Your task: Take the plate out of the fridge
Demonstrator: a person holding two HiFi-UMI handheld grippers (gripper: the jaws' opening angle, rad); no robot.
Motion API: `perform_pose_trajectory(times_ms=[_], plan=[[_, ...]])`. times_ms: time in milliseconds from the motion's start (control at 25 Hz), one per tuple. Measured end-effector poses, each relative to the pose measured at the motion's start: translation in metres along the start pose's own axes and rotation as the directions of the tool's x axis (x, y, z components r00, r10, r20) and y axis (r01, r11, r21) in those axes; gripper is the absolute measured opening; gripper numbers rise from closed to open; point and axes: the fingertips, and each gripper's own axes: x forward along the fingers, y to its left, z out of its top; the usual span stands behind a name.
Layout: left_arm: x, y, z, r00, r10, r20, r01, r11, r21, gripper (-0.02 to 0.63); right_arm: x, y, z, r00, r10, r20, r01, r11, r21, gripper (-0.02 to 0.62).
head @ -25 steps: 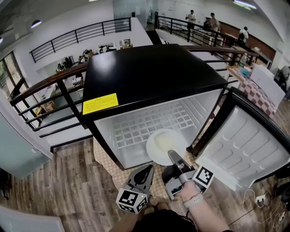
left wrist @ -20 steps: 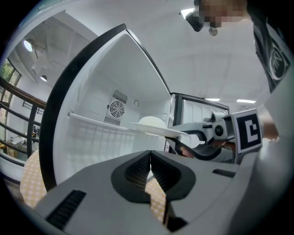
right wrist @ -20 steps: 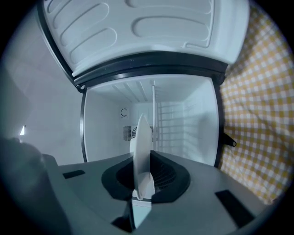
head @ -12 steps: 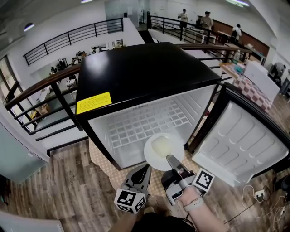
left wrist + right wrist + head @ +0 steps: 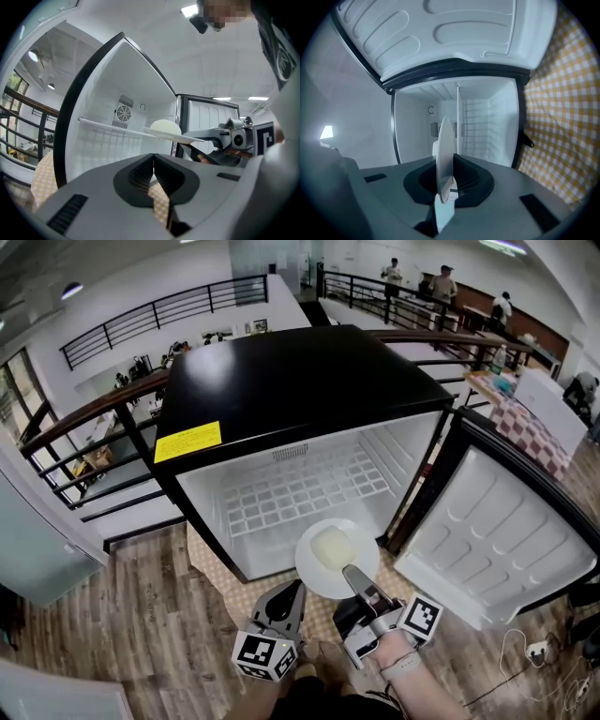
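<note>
The white plate (image 5: 330,557) with a pale rounded lump on it hangs just in front of the open black fridge (image 5: 300,381), level with its lower front edge. My right gripper (image 5: 354,579) is shut on the plate's near rim. In the right gripper view the plate (image 5: 444,154) stands edge-on between the jaws of the right gripper (image 5: 444,183). My left gripper (image 5: 289,598) is shut with nothing in it, low and to the left of the plate. The left gripper view shows the left gripper (image 5: 153,176), with the plate (image 5: 171,133) and the right gripper (image 5: 220,138) beyond it.
The fridge door (image 5: 497,540) stands open to the right. A white wire shelf (image 5: 300,493) lies bare inside. A yellow checked cloth (image 5: 220,582) lies under the fridge on a wooden floor (image 5: 141,634). Dark railings (image 5: 94,418) run behind.
My right gripper has drawn the plate a little further out of the fridge's opening, toward me. The left gripper has stayed shut and kept about the same place.
</note>
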Motion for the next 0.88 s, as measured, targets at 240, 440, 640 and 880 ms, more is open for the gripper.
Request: perform_pose_trajectory(times_ms=[240,440,640,880], plan=[[-0.010,-0.010,0.001,0.999,0.052,0.009,-0.052,0.999,-0.002,0.009,-0.018,-0.007,0.001,0.999,-0.024,-0.039,0.024,1.000,-0.006,0.051],[-0.022,-0.017,-0.002,0.996,0.092,0.007,-0.092,0.996,-0.002,0.009,-0.030,-0.012,-0.001,0.997,-0.023,-0.072,0.022,1.000,-0.012,0.051],[-0.032,-0.021,-0.002,0.992,0.128,0.015,-0.128,0.992,-0.002,0.008,-0.037,-0.015,-0.007,0.995,-0.022,-0.102,0.022,1.000,-0.003,0.051],[-0.043,-0.027,-0.003,0.986,0.163,0.025,-0.163,0.987,-0.001,0.009,-0.048,-0.023,-0.013,0.991,-0.035,-0.126,0.034,0.999,-0.008,0.051]])
